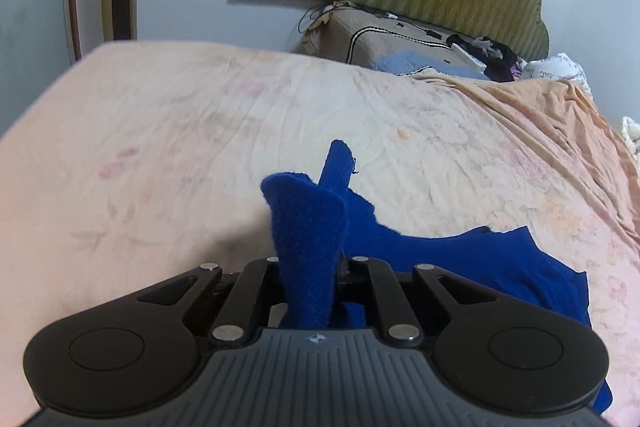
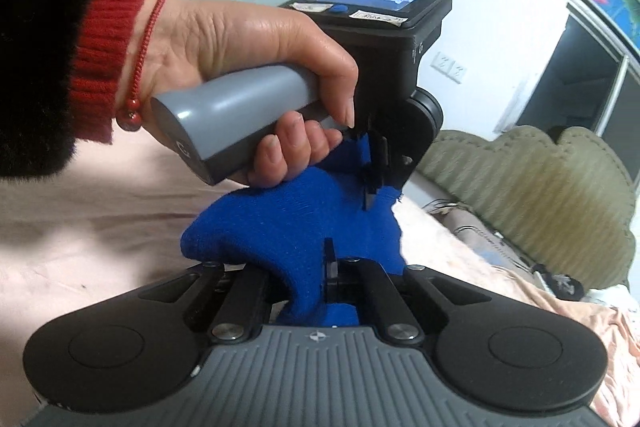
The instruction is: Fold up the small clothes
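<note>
Your left tongs (image 1: 308, 267) & right tongs (image 2: 316, 267) are both clamped on the bright blue knit garment (image 1: 460, 259), held up above the pink floral bed sheet (image 1: 200, 127).

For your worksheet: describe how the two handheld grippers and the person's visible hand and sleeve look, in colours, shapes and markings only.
Each gripper, left gripper and right gripper, has a ribbed grey base with a small compass-like logo, black linkage bars and silver pins. Seen from the right wrist, the left one has a rounded grey handle and black screen-topped housing. The left hand is bare, with a red cord bracelet, red ribbed cuff and black fluffy sleeve.
</note>
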{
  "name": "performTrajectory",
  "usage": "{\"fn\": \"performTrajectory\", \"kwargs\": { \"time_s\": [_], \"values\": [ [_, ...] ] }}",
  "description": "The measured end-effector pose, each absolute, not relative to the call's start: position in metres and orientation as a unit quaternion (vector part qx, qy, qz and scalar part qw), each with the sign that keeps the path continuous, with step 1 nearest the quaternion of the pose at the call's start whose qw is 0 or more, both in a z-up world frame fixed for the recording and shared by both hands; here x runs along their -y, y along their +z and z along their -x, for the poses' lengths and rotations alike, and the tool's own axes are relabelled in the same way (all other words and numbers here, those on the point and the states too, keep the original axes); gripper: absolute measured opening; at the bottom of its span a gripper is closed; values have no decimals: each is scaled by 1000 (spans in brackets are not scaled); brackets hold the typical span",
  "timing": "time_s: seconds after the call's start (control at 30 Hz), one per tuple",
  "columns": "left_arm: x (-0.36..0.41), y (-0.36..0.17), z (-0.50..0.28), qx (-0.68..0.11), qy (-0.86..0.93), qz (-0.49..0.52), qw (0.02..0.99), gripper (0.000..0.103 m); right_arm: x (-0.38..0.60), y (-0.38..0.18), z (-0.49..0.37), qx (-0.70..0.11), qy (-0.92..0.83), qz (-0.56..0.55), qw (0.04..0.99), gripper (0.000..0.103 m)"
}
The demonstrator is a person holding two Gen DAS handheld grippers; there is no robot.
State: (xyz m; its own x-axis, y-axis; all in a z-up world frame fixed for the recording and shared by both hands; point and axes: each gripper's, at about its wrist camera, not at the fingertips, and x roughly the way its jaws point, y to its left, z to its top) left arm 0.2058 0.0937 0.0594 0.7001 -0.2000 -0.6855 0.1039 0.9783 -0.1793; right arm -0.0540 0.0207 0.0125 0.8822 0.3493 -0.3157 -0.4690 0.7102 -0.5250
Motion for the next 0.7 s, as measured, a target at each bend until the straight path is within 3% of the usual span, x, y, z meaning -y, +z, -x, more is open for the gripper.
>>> {"fn": "performTrajectory", "kwargs": {
  "time_s": [0.7],
  "values": [
    [33,87,-188,-360,-90,11,929,10,97,24,53,-109,149,228,956,5]
  ]
}}
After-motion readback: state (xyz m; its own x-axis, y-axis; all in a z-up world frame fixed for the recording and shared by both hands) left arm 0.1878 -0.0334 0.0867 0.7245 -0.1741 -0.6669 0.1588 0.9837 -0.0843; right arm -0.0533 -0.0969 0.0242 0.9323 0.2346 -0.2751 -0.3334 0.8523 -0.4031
